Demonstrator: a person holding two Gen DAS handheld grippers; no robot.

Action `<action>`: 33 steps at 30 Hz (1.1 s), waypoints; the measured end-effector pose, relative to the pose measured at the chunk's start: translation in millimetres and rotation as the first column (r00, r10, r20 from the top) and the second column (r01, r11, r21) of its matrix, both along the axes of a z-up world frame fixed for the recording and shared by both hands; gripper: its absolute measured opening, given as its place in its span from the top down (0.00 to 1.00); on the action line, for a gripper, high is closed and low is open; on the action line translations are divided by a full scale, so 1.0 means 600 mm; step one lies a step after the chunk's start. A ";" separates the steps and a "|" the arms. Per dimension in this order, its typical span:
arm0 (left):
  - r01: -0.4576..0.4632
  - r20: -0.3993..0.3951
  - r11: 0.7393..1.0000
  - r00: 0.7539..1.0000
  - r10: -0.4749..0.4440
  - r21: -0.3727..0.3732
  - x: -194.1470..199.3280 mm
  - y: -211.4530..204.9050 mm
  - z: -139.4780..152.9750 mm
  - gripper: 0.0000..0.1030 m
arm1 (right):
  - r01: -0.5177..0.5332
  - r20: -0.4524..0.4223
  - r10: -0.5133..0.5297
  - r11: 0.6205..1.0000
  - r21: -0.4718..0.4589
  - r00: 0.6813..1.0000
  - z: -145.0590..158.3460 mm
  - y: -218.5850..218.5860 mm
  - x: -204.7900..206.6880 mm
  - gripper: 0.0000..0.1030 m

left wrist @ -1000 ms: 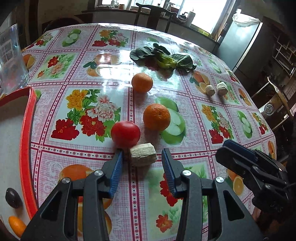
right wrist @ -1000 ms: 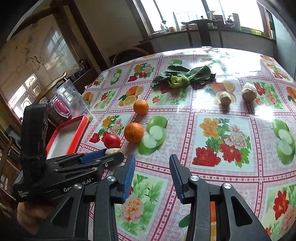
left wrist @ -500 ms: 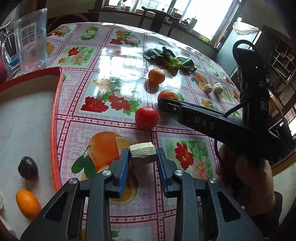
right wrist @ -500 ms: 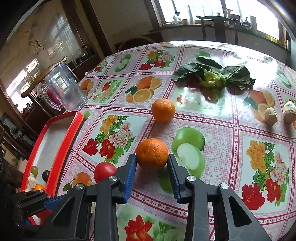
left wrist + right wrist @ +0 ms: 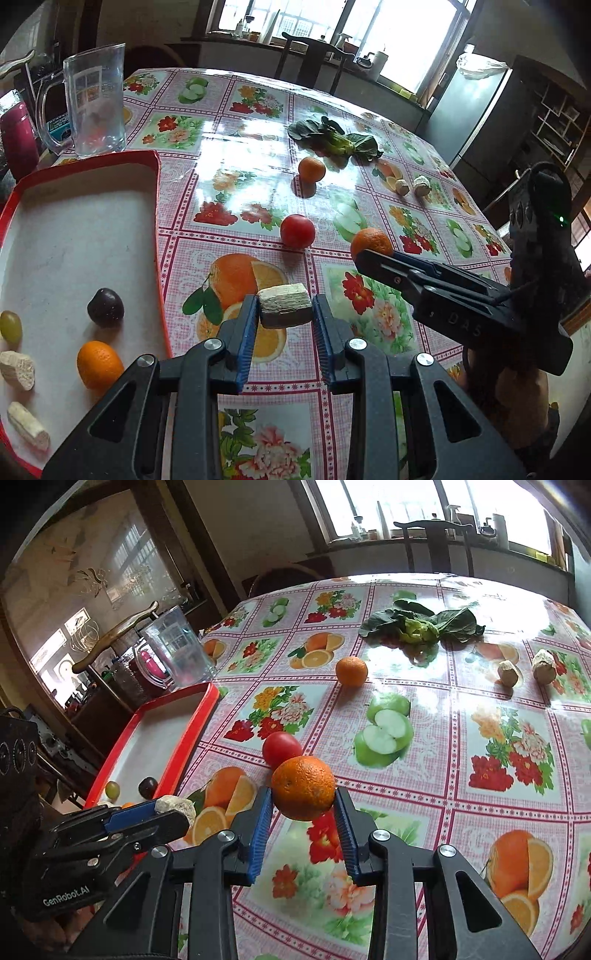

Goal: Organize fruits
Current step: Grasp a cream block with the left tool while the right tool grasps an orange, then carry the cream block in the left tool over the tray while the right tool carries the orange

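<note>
A pale, rough-cut chunk sits clamped between blue pads, lifted off the table. An orange is likewise pinched and raised. On the cloth lie a red tomato and a smaller orange, well apart. The red-rimmed tray holds a dark plum, a green grape, an orange kumquat and two pale pieces.

The tablecloth has a pink check pattern with printed flowers, oranges and green apples. The tray has a red rim and a white floor. The 2 grippers have black bodies with blue pads. The tomato is red, and the held orange is bright orange.
</note>
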State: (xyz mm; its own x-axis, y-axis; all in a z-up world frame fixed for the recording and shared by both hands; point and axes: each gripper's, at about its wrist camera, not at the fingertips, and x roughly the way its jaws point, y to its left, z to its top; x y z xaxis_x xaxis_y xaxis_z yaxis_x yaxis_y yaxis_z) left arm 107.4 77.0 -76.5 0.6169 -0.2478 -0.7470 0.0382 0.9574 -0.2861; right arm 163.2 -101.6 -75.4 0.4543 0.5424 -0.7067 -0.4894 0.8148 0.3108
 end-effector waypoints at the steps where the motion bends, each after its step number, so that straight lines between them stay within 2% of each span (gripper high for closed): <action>1: -0.006 0.003 1.000 1.000 0.006 -0.002 -0.007 0.003 0.002 0.74 | -0.003 0.002 0.003 1.000 0.006 1.000 0.003 0.000 -0.009 0.66; 14: -0.052 0.050 0.999 0.997 0.052 -0.009 -0.078 0.043 0.025 0.74 | -0.061 0.016 0.060 0.998 0.022 0.998 0.023 0.040 -0.097 0.66; 33: -0.174 0.098 0.983 0.979 0.178 -0.050 -0.140 0.146 0.044 0.74 | -0.146 0.033 0.146 0.989 0.013 0.989 0.045 0.123 -0.151 0.67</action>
State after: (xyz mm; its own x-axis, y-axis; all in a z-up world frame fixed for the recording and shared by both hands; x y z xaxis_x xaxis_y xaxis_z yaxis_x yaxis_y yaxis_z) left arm 23.2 164.4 -50.0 0.7255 -0.1572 -0.6700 -0.0994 0.9394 -0.3280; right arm 72.6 -28.0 -48.5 0.3915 0.6153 -0.6842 -0.6124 0.7292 0.3053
